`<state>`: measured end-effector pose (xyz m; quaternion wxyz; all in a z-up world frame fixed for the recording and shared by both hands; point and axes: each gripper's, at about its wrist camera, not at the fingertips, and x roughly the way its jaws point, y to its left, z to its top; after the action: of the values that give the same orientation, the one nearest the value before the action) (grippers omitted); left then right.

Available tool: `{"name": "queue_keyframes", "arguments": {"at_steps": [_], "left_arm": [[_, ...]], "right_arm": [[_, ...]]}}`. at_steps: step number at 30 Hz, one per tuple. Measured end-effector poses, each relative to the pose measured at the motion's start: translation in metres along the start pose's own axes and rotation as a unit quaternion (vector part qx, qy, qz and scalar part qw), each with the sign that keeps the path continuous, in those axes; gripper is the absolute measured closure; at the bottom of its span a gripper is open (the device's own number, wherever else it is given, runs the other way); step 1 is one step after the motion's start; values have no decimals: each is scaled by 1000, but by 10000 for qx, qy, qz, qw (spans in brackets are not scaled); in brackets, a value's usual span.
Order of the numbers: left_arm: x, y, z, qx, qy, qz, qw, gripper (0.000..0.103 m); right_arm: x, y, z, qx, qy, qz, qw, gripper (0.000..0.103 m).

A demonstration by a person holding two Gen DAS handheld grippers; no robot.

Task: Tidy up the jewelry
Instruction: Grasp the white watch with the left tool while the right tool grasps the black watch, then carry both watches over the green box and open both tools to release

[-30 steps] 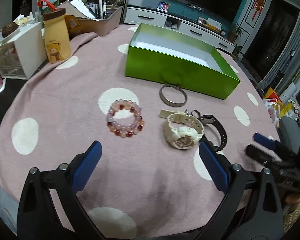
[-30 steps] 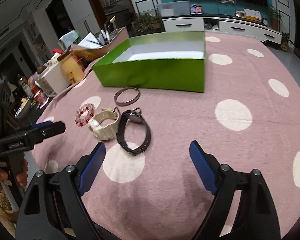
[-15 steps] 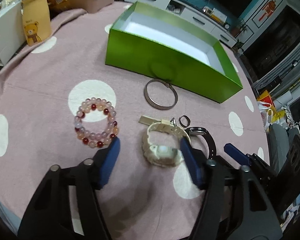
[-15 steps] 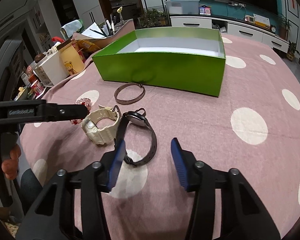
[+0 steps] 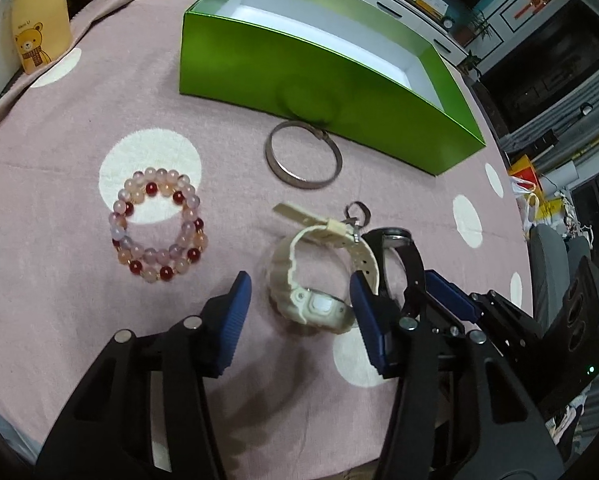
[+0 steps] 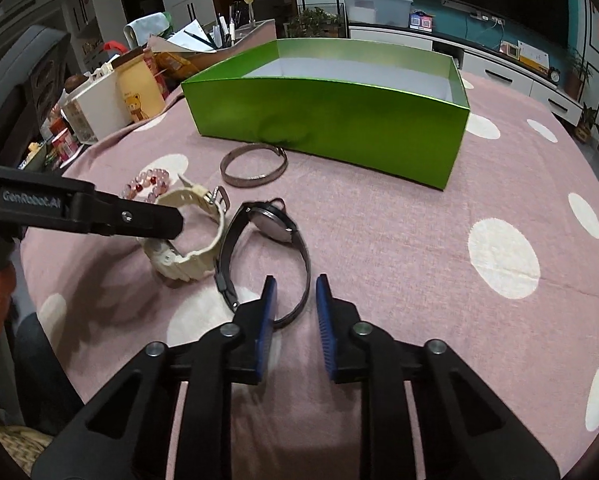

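A cream watch point(image 5: 319, 280) lies on the pink dotted cloth; my left gripper point(image 5: 299, 304) is open with its blue pads on either side of the watch. A black watch point(image 6: 259, 248) lies right beside the cream watch point(image 6: 187, 240). My right gripper point(image 6: 293, 312) is open but narrow, its pads straddling the black strap's near loop. A bead bracelet point(image 5: 157, 224) lies to the left, and a metal bangle point(image 5: 303, 156) lies before the open green box point(image 5: 319, 60).
A yellow bear bag point(image 5: 39, 24) and a white organizer point(image 6: 95, 112) stand at the table's far left. A small ring point(image 5: 357, 212) lies by the cream watch's buckle. The box point(image 6: 339, 108) is white inside, with nothing showing in it.
Both grippers have moved forward and down. The left one has narrowed around the cream watch. The right one has narrowed around the black watch's strap.
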<state>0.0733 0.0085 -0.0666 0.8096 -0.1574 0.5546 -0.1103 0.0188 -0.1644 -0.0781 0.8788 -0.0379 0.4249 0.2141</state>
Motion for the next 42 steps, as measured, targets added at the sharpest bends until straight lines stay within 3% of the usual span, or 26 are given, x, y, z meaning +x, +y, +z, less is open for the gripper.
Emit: {"name": "queue_keyframes", "arguments": {"at_steps": [5, 10, 14, 23, 30, 42], "left_arm": [[-3, -6, -5, 114, -14, -49, 9999, 72], [-5, -10, -9, 173, -5, 8, 9998, 73], [-2, -3, -14, 138, 52, 165, 9998, 80], [-7, -4, -17, 143, -169, 100, 9997, 85], [-24, -9, -9, 228, -562, 78, 9981, 86], [-61, -18, 32, 367, -1221, 124, 9918, 86]], "right_arm": [[-3, 0, -3, -1, -31, -22, 10000, 88], [-5, 2, -4, -56, -84, -105, 9999, 95], [-11, 0, -4, -49, -201, -173, 9996, 99], [-21, -5, -4, 53, -365, -193, 9991, 100], [-39, -17, 7, 185, -661, -275, 9973, 100], [-59, -35, 44, 231, -1148, -444, 9921, 100]]}}
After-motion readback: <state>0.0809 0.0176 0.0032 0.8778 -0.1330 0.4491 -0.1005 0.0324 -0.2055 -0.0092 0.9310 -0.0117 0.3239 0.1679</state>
